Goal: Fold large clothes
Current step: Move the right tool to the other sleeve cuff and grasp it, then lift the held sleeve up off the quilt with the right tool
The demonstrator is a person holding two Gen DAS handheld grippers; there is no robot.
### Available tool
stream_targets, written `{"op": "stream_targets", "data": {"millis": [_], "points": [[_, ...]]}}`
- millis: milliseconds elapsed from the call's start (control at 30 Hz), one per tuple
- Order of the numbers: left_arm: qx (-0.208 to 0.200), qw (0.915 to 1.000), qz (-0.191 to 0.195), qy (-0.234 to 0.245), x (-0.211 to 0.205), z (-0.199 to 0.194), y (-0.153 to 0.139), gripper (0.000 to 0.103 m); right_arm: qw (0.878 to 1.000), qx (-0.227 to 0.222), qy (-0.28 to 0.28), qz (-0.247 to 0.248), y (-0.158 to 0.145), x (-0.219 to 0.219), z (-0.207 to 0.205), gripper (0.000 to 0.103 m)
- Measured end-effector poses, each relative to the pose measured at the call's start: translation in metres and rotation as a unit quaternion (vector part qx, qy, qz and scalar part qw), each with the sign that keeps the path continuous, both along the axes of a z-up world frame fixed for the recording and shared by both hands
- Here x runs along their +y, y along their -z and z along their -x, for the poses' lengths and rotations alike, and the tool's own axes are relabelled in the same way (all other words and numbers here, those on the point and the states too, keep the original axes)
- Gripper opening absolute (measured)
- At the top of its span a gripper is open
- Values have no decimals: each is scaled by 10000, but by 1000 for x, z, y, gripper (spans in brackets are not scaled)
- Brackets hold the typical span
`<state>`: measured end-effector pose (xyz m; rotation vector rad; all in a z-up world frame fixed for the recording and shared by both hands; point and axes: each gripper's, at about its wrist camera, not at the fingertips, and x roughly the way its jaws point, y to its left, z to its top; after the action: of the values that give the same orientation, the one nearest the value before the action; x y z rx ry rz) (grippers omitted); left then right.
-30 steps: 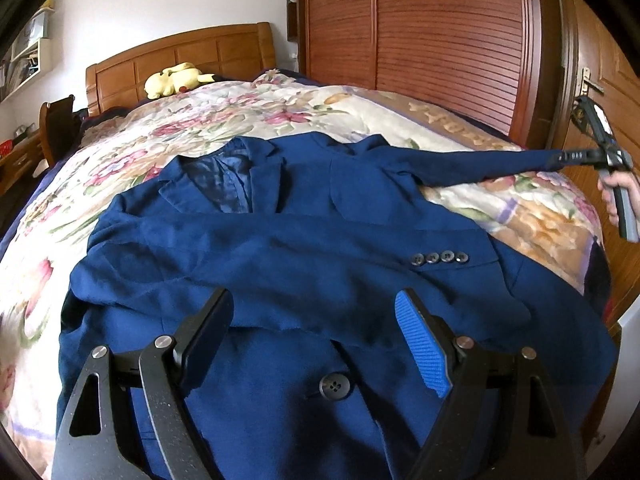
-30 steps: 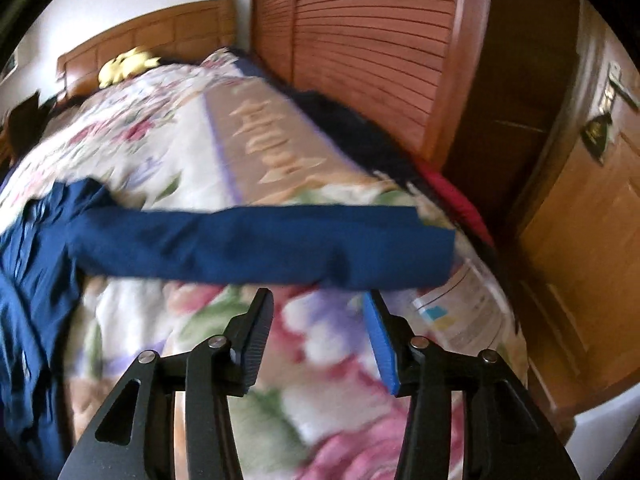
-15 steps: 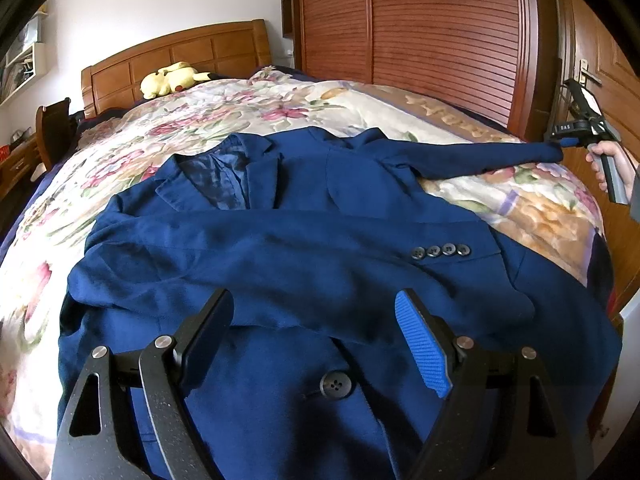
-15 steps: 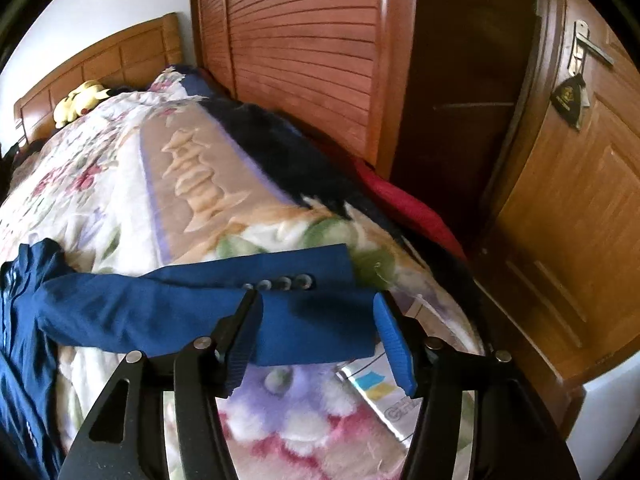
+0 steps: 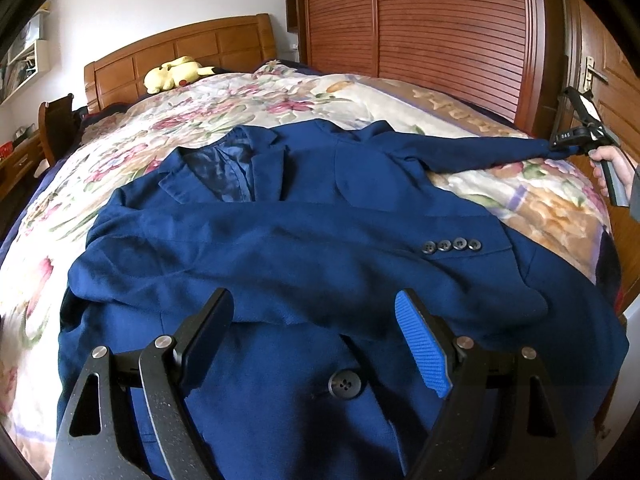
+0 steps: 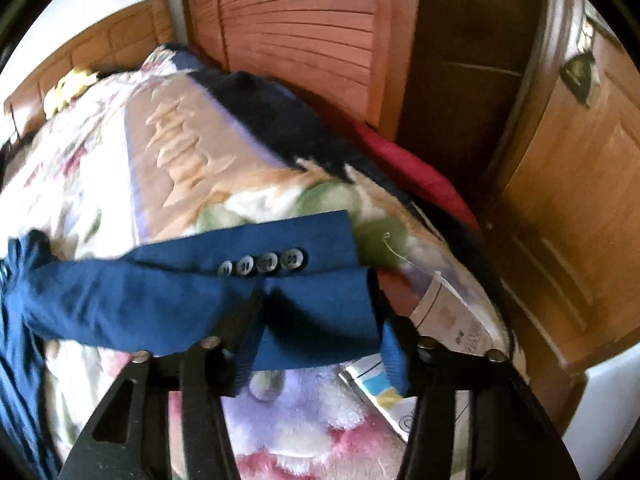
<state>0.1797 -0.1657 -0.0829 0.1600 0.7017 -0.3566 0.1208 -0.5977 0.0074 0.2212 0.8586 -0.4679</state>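
Blazer [image 5: 304,248], dark blue, lies spread face up across the middle of the left wrist view on a floral bedspread [image 5: 224,96], its collar toward the upper left of the frame and one sleeve folded across its chest with four cuff buttons [image 5: 451,245] showing right of centre. At the bottom of that frame the left gripper [image 5: 314,332] hovers just above the front of the jacket with its jaws spread wide and nothing between them. To the right, the other sleeve [image 5: 480,154] stretches out over the bedspread to the right gripper [image 5: 560,148] at the frame's right edge. In the right wrist view the cuff [image 6: 316,292] of that sleeve sits between the right gripper's [image 6: 320,312] fingers, which are parted around it; whether they pinch the cloth I cannot tell, the picture being blurred. In the upper left a yellow plush toy [image 5: 174,76] rests against a wooden headboard [image 5: 180,48]; slatted wooden wardrobe doors [image 5: 440,28] fill the upper right, with a wooden door [image 6: 568,184] at far right.
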Motion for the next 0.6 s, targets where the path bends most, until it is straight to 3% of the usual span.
{"op": "stream_targets", "data": {"millis": [100,167,300,600], "points": [[-18,10000,8,-5,0,0,0,84,9998,-10,-169,85,0,4,2,19],[-29,10000,12,-13,1,0,-1,84,9996,-77,-263,104,-4,6,4,13],[-45,10000,-10,-36,1,-1,-1,84,9981,-320,-474,230,-22,18,11,10],[-166,9998,61,-81,15,6,-12,84,9847,-998,-1242,708,-104,83,18,9]]}}
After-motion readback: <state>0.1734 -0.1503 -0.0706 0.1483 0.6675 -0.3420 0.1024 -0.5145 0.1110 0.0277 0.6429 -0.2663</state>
